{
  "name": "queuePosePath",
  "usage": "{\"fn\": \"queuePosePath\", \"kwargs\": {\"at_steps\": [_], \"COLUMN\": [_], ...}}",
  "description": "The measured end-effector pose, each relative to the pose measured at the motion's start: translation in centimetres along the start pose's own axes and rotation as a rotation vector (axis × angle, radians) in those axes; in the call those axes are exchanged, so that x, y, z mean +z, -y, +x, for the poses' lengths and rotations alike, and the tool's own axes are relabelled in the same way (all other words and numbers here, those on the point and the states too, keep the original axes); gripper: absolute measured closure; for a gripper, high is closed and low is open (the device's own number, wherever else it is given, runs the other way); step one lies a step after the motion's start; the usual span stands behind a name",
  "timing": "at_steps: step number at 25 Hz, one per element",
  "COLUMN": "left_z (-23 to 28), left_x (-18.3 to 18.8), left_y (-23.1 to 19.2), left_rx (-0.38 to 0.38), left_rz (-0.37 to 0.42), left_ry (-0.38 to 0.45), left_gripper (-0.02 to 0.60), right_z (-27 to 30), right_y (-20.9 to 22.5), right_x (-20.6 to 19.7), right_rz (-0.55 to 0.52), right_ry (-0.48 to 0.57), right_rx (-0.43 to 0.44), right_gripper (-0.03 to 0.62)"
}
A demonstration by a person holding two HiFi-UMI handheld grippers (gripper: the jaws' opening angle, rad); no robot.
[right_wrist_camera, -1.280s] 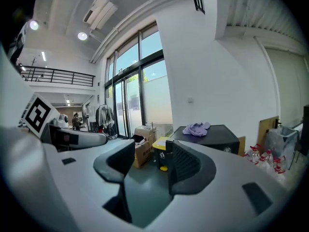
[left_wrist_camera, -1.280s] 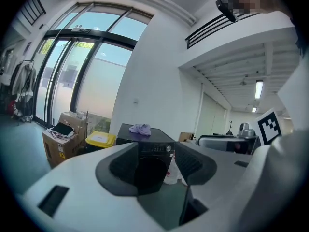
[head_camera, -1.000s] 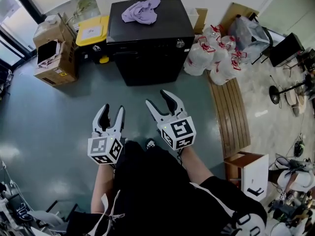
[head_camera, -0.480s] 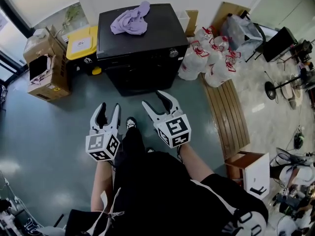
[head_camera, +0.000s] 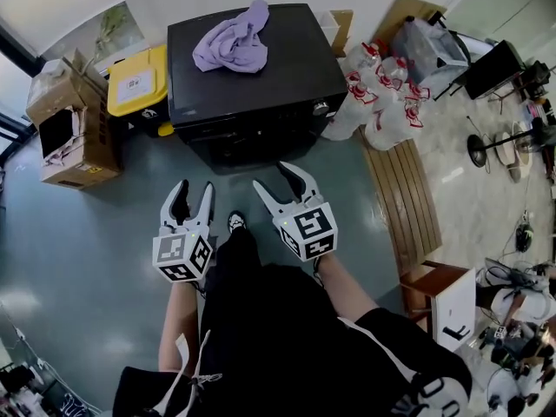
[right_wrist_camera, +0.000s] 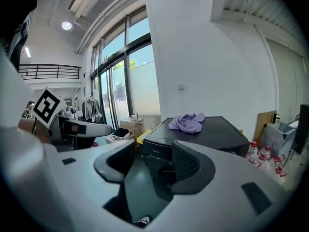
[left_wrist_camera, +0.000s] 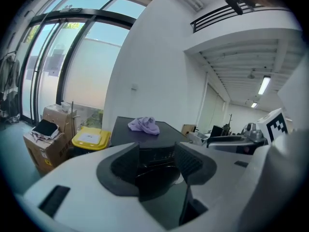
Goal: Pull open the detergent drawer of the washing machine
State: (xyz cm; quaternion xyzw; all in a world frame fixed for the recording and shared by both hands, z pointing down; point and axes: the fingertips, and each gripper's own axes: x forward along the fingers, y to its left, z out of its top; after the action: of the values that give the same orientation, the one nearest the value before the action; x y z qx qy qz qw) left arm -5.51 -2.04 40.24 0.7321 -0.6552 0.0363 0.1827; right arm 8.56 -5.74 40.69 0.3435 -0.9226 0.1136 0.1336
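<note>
A black washing machine [head_camera: 252, 68] stands against the far wall, a purple cloth [head_camera: 233, 40] bunched on its top. Its control strip with a knob [head_camera: 321, 108] runs along the front top edge; the drawer front is too dark to make out. My left gripper [head_camera: 193, 198] hangs open above the floor, short of the machine. My right gripper [head_camera: 280, 181] is open too, slightly nearer the machine's front. In the left gripper view the washing machine [left_wrist_camera: 145, 144] shows between the jaws, and in the right gripper view the washing machine [right_wrist_camera: 203, 139] sits just ahead.
A yellow bin [head_camera: 139, 82] and cardboard boxes [head_camera: 65, 129] stand left of the machine. White bags [head_camera: 382, 102] lie at its right, beside a wooden slatted board [head_camera: 404, 202]. A person's legs and shoe [head_camera: 236, 222] are below the grippers.
The view has closed in on the washing machine over the last second. Both grippers stay open and hold about the same spacing in front of the person.
</note>
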Motion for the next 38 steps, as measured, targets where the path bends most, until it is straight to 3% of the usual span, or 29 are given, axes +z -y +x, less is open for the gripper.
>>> {"fn": "queuePosePath", "kwargs": {"at_steps": [6,11,18,38], "left_z": [4.3,6.4,9.0,16.1], "left_x": [-1.2,-3.3,-5.1,-8.2], "left_y": [-3.4,-5.8,-8.9,-16.2], "left_rx": [-0.024,-0.034,-0.048,-0.076], "left_rz": [-0.008,-0.051,-0.053,-0.054], "left_ry": [-0.065,-0.112,-0.171,-0.284], "left_gripper": [0.35,0.35,0.35,0.35], "right_z": [5.3,9.0,12.4,21.7], "right_y": [2.0,1.7,1.6,3.2], "right_x": [-1.4,-3.6,-5.8,-8.6], "right_rz": [0.029,0.054,0.075,0.108], "right_ry": [-0.067,-0.137,-0.22,-0.309], "right_rx": [-0.032,-0.025,-0.028,-0.08], "right_gripper": [0.349,0.349,0.351,0.353]}}
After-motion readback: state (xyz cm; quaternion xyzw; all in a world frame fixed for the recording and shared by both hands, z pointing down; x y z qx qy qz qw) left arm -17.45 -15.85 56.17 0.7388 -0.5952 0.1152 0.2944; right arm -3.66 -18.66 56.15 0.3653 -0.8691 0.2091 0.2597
